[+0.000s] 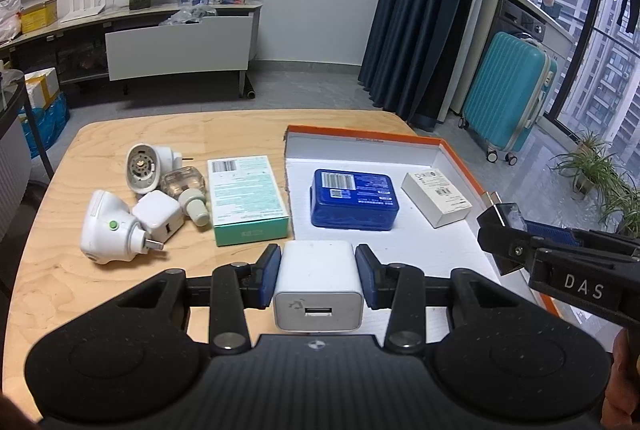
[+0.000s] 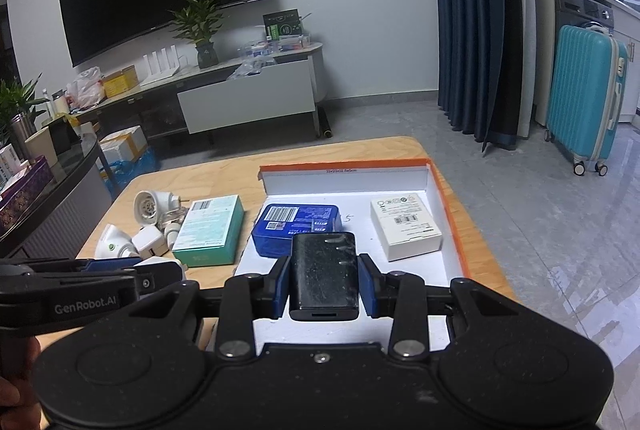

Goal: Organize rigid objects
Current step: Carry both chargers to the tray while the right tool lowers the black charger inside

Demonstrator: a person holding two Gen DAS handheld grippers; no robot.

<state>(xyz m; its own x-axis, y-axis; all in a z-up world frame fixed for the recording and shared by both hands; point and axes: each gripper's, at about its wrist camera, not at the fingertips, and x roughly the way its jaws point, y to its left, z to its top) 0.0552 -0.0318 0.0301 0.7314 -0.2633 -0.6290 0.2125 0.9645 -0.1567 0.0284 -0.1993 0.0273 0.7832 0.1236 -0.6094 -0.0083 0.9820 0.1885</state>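
My left gripper [image 1: 318,270] is shut on a white USB charger [image 1: 318,284], held above the near left edge of the orange-rimmed white tray [image 1: 456,154]. My right gripper [image 2: 324,280] is shut on a black charger block [image 2: 324,276] over the tray's [image 2: 448,198] near end; it also shows at the right edge of the left wrist view, right gripper [image 1: 504,218]. Inside the tray lie a blue box [image 1: 354,200] [image 2: 296,228] and a small white box [image 1: 436,196] [image 2: 404,226]. On the wooden table [image 1: 120,270], left of the tray, rests a teal box [image 1: 248,200] [image 2: 210,230].
A cluster of white plug-in devices [image 1: 106,228], a white cube charger [image 1: 158,216] and a clear refill bottle [image 1: 188,192] lies at the table's left. Beyond the table are a TV cabinet [image 1: 176,46], blue curtains [image 1: 420,10] and a teal suitcase [image 1: 508,90].
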